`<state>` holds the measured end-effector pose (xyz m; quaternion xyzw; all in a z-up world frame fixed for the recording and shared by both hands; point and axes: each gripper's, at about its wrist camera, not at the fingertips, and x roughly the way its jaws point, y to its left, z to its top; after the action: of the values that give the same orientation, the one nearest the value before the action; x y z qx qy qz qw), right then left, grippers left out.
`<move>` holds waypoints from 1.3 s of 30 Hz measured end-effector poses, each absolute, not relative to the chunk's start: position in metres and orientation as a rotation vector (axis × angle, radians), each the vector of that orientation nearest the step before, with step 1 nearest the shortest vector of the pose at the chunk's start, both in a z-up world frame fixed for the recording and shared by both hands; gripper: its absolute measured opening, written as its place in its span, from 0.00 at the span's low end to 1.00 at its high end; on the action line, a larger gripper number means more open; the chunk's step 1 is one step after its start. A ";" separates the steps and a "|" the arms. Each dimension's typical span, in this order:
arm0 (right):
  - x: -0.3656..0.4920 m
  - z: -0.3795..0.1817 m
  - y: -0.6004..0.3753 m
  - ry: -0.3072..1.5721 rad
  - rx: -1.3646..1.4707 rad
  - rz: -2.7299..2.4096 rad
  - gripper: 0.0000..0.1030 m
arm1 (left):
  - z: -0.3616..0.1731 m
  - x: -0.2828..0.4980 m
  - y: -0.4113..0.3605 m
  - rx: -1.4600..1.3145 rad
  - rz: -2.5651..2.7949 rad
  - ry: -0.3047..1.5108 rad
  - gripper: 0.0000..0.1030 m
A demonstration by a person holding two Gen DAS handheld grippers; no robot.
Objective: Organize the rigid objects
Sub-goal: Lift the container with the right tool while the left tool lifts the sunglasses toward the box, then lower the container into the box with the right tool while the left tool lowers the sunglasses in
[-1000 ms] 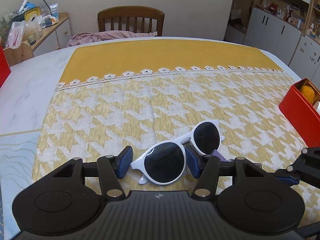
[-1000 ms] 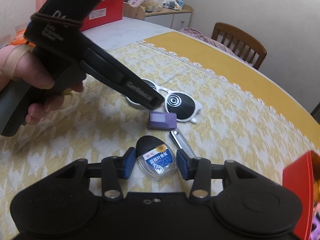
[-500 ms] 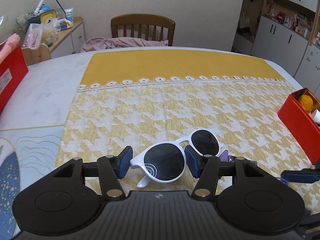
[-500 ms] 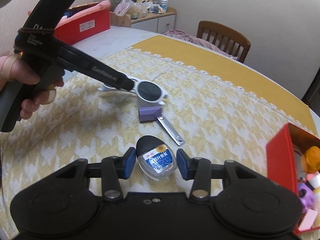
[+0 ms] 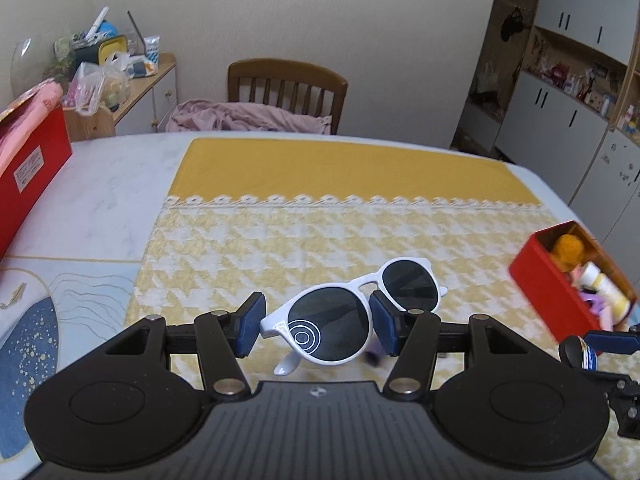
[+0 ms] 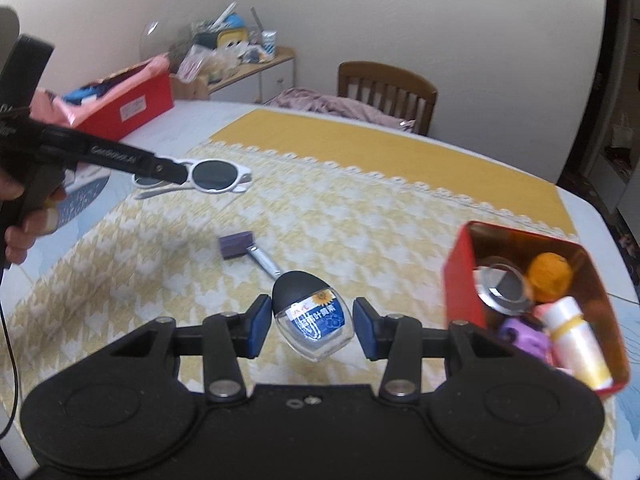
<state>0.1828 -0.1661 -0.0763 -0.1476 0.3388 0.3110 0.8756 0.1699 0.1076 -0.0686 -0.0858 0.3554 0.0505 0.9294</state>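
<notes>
My left gripper (image 5: 316, 328) is shut on white sunglasses (image 5: 352, 312) with dark lenses and holds them above the yellow cloth (image 5: 320, 236); they also show in the right wrist view (image 6: 212, 176). My right gripper (image 6: 310, 330) is shut on a small clear bottle with a black cap and blue label (image 6: 310, 318), lifted off the cloth. A red tin (image 6: 460, 280) with several small items stands just right of it. A purple block (image 6: 236, 244) and a metal nail clipper (image 6: 266, 262) lie on the cloth.
A second red box (image 6: 132, 108) with pink contents stands at the table's far left. A wooden chair (image 5: 286, 92) with pink cloth stands behind the table. A cluttered side cabinet (image 5: 120, 76) is at the back left.
Both grippers have risen with their objects. The sunglasses have been lifted off the cloth and carried left. The bottle has moved right, close to the red tin.
</notes>
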 end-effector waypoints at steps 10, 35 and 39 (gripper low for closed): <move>0.189 -0.056 -0.227 0.672 -0.283 0.595 0.42 | -0.043 0.173 0.047 -0.184 0.041 0.686 0.55; 0.241 -0.061 -0.347 0.702 -0.246 0.541 0.42 | -0.044 0.259 -0.129 -0.125 -0.085 0.719 0.55; 0.248 -0.064 -0.354 0.709 -0.245 0.551 0.42 | -0.050 0.276 -0.151 -0.096 -0.092 0.725 0.55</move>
<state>0.2478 -0.3537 -0.0636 -0.1182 0.3419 0.2657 0.8936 0.2758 -0.1514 -0.0499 -0.0468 0.3543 -0.0450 0.9329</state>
